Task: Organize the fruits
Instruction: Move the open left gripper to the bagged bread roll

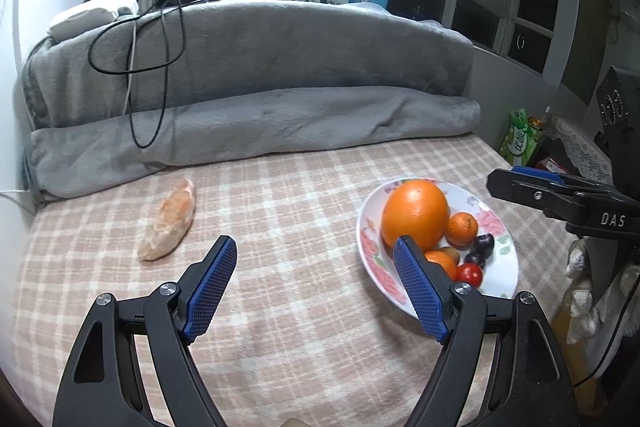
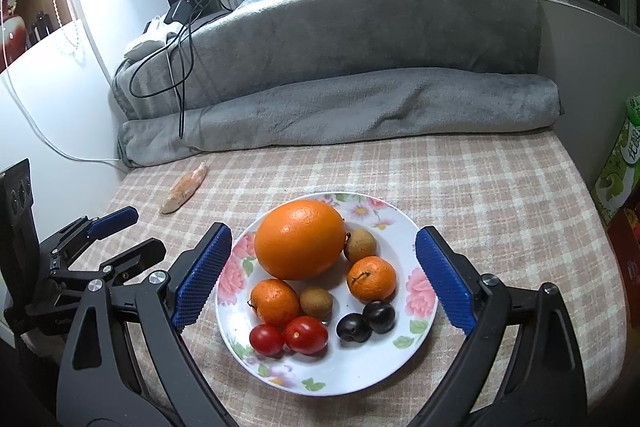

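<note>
Right claw (image 2: 323, 281) wide open, empty, over fruit plate (image 2: 400, 367); left claw (image 1: 314, 291) open, beside plate.

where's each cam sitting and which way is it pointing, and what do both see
Left wrist: on the left gripper, angled down over the plaid cloth toward the gray blanket; its own open blue fingers show, with the right gripper at the right edge.
Right wrist: on the right gripper, aimed down at the plate of fruit; its open fingers straddle the plate.
Shared: plate, big orange, blanket, pale orange lump.
</note>
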The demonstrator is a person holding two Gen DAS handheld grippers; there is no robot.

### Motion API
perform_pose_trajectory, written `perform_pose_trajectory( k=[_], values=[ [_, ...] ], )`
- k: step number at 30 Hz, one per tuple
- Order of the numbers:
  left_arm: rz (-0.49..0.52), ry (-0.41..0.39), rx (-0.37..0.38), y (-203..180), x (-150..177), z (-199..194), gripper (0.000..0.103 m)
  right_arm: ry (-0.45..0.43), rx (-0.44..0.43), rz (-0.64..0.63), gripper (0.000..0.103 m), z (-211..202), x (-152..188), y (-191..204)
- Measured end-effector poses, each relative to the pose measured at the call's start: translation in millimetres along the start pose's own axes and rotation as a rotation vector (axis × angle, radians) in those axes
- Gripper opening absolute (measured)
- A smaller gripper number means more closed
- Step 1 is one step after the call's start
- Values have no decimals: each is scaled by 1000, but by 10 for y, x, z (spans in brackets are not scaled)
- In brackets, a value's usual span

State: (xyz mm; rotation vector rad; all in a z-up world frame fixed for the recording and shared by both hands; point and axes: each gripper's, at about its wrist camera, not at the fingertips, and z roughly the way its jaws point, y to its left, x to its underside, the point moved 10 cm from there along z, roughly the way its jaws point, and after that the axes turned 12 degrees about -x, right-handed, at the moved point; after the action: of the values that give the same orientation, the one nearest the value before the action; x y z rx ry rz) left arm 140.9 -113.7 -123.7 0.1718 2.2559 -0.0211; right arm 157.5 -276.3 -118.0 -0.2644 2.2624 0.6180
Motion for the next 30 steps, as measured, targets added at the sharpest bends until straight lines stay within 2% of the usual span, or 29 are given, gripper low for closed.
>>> perform_pose_trajectory(
  k=[15, 30],
  values=[
    [17, 26, -70, 424, -66, 281, 81, 6, 9, 14, 95, 99, -55, -72],
    [-1, 100, -80, 859, -115, 687, 81, 22, 16, 45, 95, 249, -71, -185]
  ],
)
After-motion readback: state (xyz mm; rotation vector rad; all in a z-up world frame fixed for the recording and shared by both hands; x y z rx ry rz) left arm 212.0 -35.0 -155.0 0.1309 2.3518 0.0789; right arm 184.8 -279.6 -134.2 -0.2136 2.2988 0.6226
